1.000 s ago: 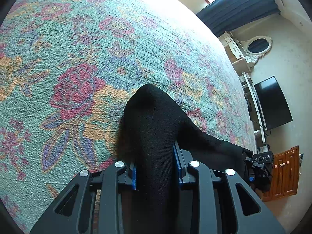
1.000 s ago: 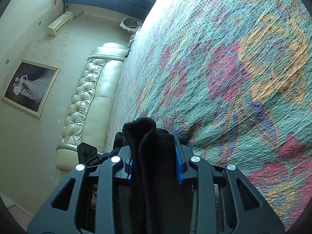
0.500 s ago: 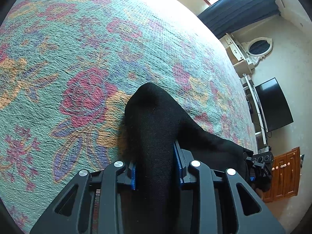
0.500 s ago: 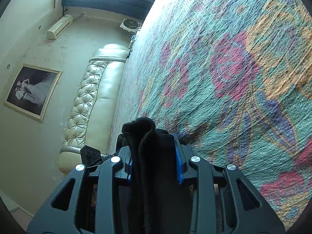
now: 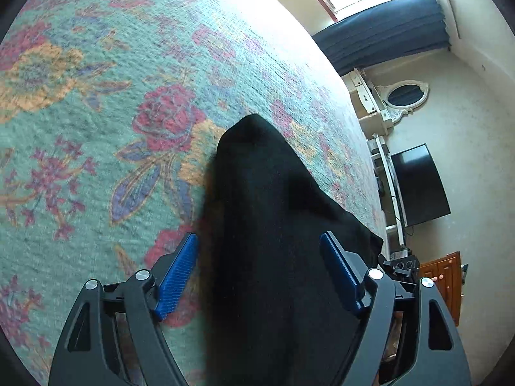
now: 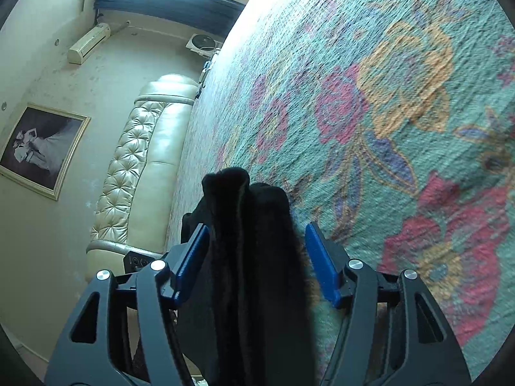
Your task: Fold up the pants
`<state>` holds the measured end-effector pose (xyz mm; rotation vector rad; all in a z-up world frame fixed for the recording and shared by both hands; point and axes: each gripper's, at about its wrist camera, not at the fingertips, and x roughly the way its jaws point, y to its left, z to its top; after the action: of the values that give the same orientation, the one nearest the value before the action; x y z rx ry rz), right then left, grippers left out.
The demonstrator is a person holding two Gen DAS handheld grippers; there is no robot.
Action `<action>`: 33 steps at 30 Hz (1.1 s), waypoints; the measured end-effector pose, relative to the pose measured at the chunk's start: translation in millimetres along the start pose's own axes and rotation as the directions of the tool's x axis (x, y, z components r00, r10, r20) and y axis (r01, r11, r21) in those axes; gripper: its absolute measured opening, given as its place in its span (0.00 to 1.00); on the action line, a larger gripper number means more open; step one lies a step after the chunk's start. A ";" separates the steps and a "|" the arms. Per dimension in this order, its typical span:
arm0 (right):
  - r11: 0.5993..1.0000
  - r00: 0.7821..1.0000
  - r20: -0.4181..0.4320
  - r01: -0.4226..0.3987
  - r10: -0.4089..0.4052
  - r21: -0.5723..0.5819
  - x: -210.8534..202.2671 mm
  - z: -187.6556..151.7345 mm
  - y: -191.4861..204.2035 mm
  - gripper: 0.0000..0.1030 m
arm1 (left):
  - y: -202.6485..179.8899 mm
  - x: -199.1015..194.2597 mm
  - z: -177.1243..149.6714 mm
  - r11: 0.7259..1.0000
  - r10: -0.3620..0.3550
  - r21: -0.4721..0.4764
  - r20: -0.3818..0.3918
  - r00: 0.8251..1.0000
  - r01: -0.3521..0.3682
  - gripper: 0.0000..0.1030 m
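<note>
Lying across the teal woven bedspread with red and orange flowers (image 5: 96,148), the black knit pants (image 5: 273,225) sit between the blue-padded fingers of both tools, but neither tool has hold of them. The left gripper (image 5: 259,271) has its jaws spread wide, each pad standing clear of the cloth with bedspread showing beside the left pad. The right gripper (image 6: 257,259) is likewise open, its pads apart from the bunched, ribbed edge of the pants (image 6: 244,241) that rises between them.

Risks, as I judge them:
1. The cloth stands up in a loose hump rather than lying flat in either view, so the fold could slump or spring open once the tools draw away.
2. A pad or finger could snag the soft knit on the way out and drag the edge off line, since the fabric runs right down the middle of each tool.
3. The 2 edges may not be level with each other; neither view shows the whole garment, so I cannot tell how square the fold lies.

No containers appear in either view: no basket, box or drawer stands open near the pants. A brown wooden cabinet (image 5: 439,284) beyond the bed is shut, its contents hidden.
</note>
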<state>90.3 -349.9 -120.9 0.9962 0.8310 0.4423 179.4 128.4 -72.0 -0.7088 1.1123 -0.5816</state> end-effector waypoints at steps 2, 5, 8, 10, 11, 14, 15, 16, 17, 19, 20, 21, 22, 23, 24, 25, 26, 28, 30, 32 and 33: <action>0.999 0.999 -0.007 0.044 -0.044 -0.028 -12.7 -10.7 0.7 0.69 | 4.2 -7.7 -14.9 1.000 -0.010 -0.006 -0.012 1.000 0.010 0.75; 0.996 0.997 -0.022 0.066 -0.068 -0.054 -26.1 -29.6 1.2 0.73 | 6.2 -16.0 -37.5 0.999 -0.038 -0.014 -0.036 0.999 0.038 0.75; 0.997 0.997 -0.045 0.053 -0.055 -0.051 -30.8 -44.9 3.0 0.78 | 4.2 -18.2 -56.3 0.995 -0.093 -0.046 -0.079 0.992 0.090 0.75; 0.998 0.996 -0.076 0.039 -0.042 -0.044 -28.7 -50.7 5.4 0.80 | 0.9 -16.8 -67.1 0.991 -0.123 -0.072 -0.105 0.987 0.115 0.75; 0.999 0.995 -0.090 0.029 -0.033 -0.039 -27.5 -53.8 6.3 0.81 | -0.5 -16.5 -70.4 0.991 -0.120 -0.073 -0.104 0.987 0.113 0.77; 0.999 0.990 -0.143 0.000 -0.005 -0.035 -20.7 -66.2 9.9 0.81 | -1.7 -14.0 -75.0 0.991 -0.116 -0.072 -0.101 0.988 0.109 0.77; 0.998 0.990 -0.140 0.013 -0.021 -0.054 -20.7 -69.5 13.1 0.79 | -2.1 -13.2 -74.6 0.993 -0.107 -0.069 -0.095 0.990 0.101 0.77; 0.997 0.990 -0.134 0.032 -0.041 -0.068 -20.6 -72.1 16.3 0.69 | -3.5 -12.5 -74.7 0.994 -0.090 -0.063 -0.091 0.992 0.084 0.76; 0.995 0.988 -0.135 0.061 -0.071 -0.074 -19.8 -73.7 16.9 0.61 | -5.4 -10.5 -73.5 0.997 -0.060 -0.054 -0.093 0.994 0.055 0.69; 0.994 0.985 -0.141 0.089 -0.097 -0.063 -20.2 -75.6 11.7 0.46 | -7.9 -5.6 -73.5 0.999 0.018 -0.030 -0.110 0.994 -0.021 0.56; 0.995 0.986 -0.143 0.078 -0.085 -0.054 -21.3 -75.7 9.0 0.45 | -8.8 -5.5 -73.3 0.999 0.026 -0.024 -0.108 0.994 -0.028 0.53; 0.997 0.987 -0.145 0.068 -0.074 -0.042 -22.3 -75.7 6.7 0.42 | -9.5 -4.6 -73.4 0.999 0.032 -0.023 -0.108 0.994 -0.035 0.49; 0.998 0.987 -0.146 0.060 -0.063 -0.030 -23.5 -75.7 4.5 0.41 | -10.8 -4.1 -73.6 0.999 0.040 -0.023 -0.106 0.994 -0.043 0.48; 0.998 0.988 -0.143 0.053 -0.056 -0.023 -24.7 -75.5 2.4 0.40 | -12.2 -4.2 -73.7 0.999 0.045 -0.023 -0.101 0.994 -0.048 0.46; 0.999 0.988 -0.143 0.049 -0.051 -0.022 -25.8 -75.6 1.7 0.38 | -15.1 -4.3 -74.5 0.998 0.051 -0.024 -0.095 0.994 -0.054 0.45; 0.999 0.988 -0.145 0.042 -0.045 -0.021 -26.6 -75.4 1.8 0.36 | -17.6 -4.5 -75.0 0.998 0.059 -0.020 -0.091 0.994 -0.061 0.44; 0.999 0.989 -0.145 0.035 -0.037 -0.015 -27.7 -74.8 1.4 0.35 | -16.4 -7.5 -79.3 0.998 0.068 -0.013 -0.086 0.994 -0.069 0.42; 0.999 0.989 -0.145 0.029 -0.031 -0.014 -30.0 -73.7 3.1 0.34 | -20.3 -9.3 -80.8 0.997 0.082 -0.005 -0.079 0.993 -0.083 0.40; 1.000 0.989 -0.142 0.026 -0.028 -0.015 -33.4 -71.9 3.5 0.34 | -23.8 -10.6 -79.8 0.995 0.097 0.003 -0.073 0.993 -0.097 0.38; 1.000 0.990 -0.139 0.017 -0.018 -0.006 -32.9 -70.4 9.0 0.34 | -24.9 -11.5 -81.3 0.993 0.116 0.020 -0.068 0.991 -0.115 0.38; 1.000 0.990 -0.140 0.016 -0.016 -0.006 -32.9 -70.3 10.4 0.34 | -26.6 -11.8 -81.9 0.993 0.121 0.025 -0.067 0.990 -0.119 0.38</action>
<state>15.2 -327.7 -118.3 0.9616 0.9627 0.5042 96.7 102.1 -67.0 -0.6030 1.2024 -0.5172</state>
